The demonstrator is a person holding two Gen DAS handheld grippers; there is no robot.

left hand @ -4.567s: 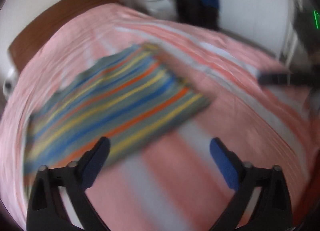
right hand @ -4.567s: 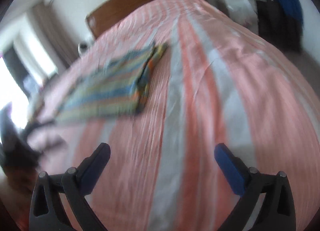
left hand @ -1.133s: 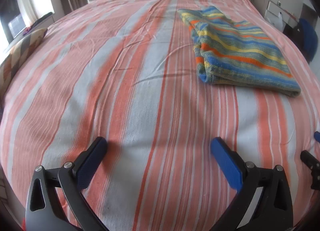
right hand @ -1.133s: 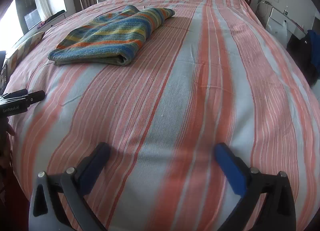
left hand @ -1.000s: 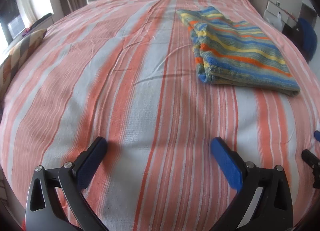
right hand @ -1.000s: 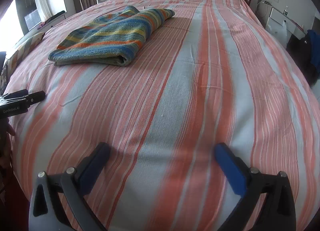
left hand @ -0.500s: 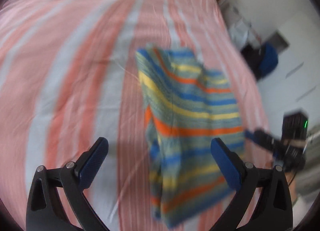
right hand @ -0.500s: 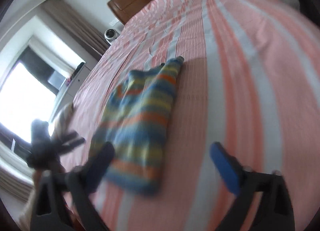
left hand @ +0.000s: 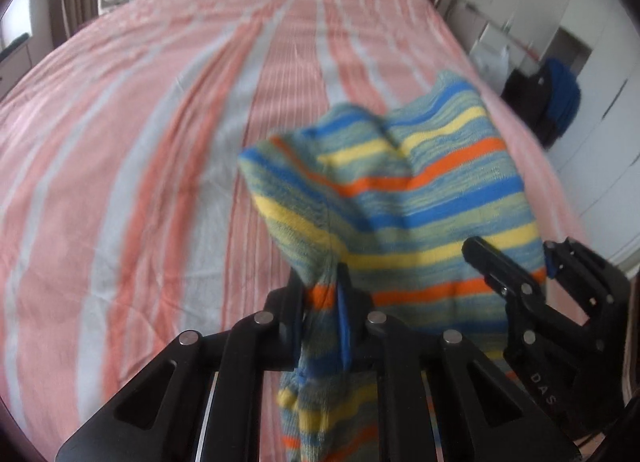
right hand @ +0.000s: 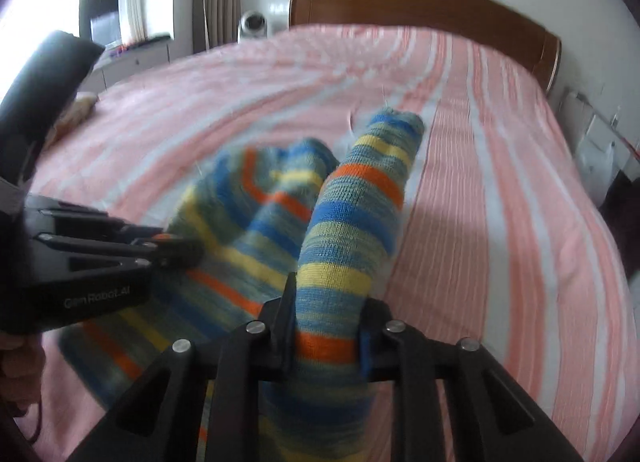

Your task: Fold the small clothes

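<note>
Holding the striped sweater (left hand: 420,190) up off the bed (left hand: 160,122) with both tools, left tool (left hand: 322,318) and right tool (right hand: 326,322) each clamped on an edge, so I figure it hangs flat for folding.

Legible markings:
1. "GenRobot.AI", pale lettering on the black body of the left gripper (right hand: 176,246), at 9 o'clock in the right wrist view.
2. "DAS", pale letters, partly cut off, on the black body of the right gripper (left hand: 516,262), at 4 o'clock in the left wrist view.
</note>
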